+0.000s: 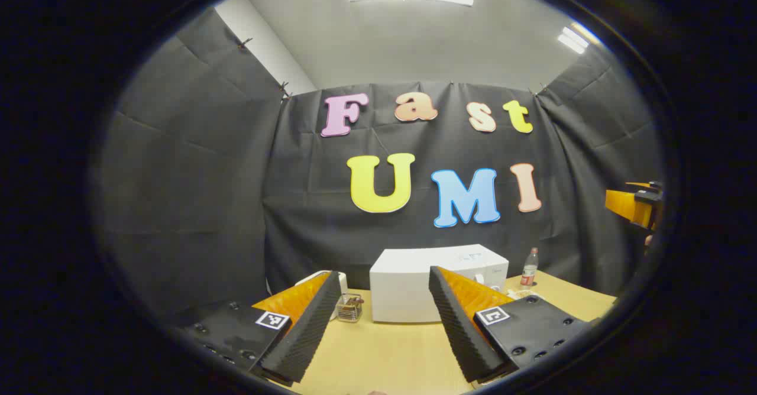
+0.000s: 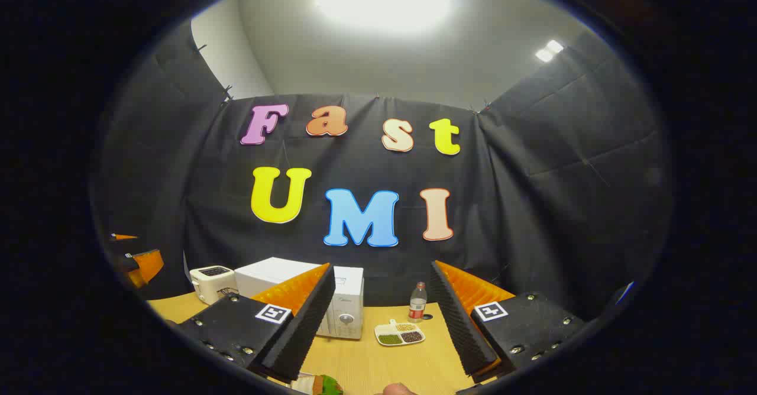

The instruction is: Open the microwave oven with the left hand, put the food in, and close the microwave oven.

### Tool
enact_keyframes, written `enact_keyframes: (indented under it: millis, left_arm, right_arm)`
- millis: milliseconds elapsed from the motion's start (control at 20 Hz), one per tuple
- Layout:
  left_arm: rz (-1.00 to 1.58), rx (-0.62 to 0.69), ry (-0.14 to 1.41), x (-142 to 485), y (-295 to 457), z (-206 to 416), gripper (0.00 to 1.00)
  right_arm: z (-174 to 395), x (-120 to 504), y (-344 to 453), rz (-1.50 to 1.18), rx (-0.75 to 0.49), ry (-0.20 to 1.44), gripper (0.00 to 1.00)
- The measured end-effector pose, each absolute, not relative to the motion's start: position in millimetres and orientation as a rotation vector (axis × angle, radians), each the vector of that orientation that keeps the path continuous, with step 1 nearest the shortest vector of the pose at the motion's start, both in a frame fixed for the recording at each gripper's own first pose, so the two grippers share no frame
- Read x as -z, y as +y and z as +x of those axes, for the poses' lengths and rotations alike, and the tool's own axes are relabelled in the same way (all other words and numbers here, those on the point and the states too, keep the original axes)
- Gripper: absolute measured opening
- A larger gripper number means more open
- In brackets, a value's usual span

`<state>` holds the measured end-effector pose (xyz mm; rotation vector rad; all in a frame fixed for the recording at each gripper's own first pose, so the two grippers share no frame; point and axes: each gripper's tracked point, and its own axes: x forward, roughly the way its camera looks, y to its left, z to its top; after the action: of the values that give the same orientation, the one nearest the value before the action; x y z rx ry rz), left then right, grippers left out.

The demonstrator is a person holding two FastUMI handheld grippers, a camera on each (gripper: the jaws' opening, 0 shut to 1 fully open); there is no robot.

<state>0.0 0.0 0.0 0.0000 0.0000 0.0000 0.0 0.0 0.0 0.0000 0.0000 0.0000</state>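
The left tool (image 1: 384, 324) sits at the bottom of the left gripper view with its two fingers spread wide and nothing between them, held level above the desk (image 1: 384, 353) and aimed at the back wall. Straight ahead, framed by the fingers at lower centre, stands the white microwave (image 1: 437, 282), its door closed. A small glass jar (image 1: 349, 308) is just beside the left finger, with a toaster (image 1: 316, 278) peeking over that finger. A bottle (image 1: 529, 268) stands right of the microwave. At the right edge, the other tool's orange part hangs in the air.

The right tool (image 2: 381, 330) is likewise released and empty at the bottom of the right gripper view. Between its fingers lie a divided food plate (image 2: 400, 333) on the desk and the bottle behind it. The microwave is at lower left, partly hidden by the left finger, the toaster beside it.
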Motion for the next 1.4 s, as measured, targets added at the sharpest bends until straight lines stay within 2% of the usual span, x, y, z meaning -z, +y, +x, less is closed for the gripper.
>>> enact_keyframes:
  millis: [50,100,200,300,500,950,1400]
  left_arm:
    - [-0.003,0.003,-0.006,-3.1,-2.8,-0.7,1.00]
    - [-0.005,0.007,-0.009,-2.7,-5.0,-1.0,0.94]
    - [-0.002,0.014,-0.011,-2.9,-10.8,-2.5,1.00]
    - [0.007,0.018,-0.017,-6.7,-15.7,-4.4,0.94]
    - [0.023,0.018,-0.026,-8.9,-24.8,-11.2,1.00]
    - [0.018,0.010,-0.028,-9.1,-61.3,-15.7,0.98]
    - [0.035,0.045,-0.053,-4.1,-111.0,40.0,1.00]
  right_arm:
    - [-1.0,-0.6,-2.8,0.000,0.003,0.001,0.96]
    - [-1.3,0.2,-6.3,0.001,0.009,0.002,0.96]
    - [-3.1,0.4,-11.6,0.003,0.015,0.004,0.96]
    - [-3.4,1.4,-16.2,0.007,0.019,0.008,0.96]
    - [-5.3,3.4,-20.4,0.016,0.009,0.011,0.96]
    - [-2.6,11.5,-45.7,0.028,-0.009,0.008,0.96]
    - [3.7,27.4,-67.0,0.044,-0.012,0.022,0.96]
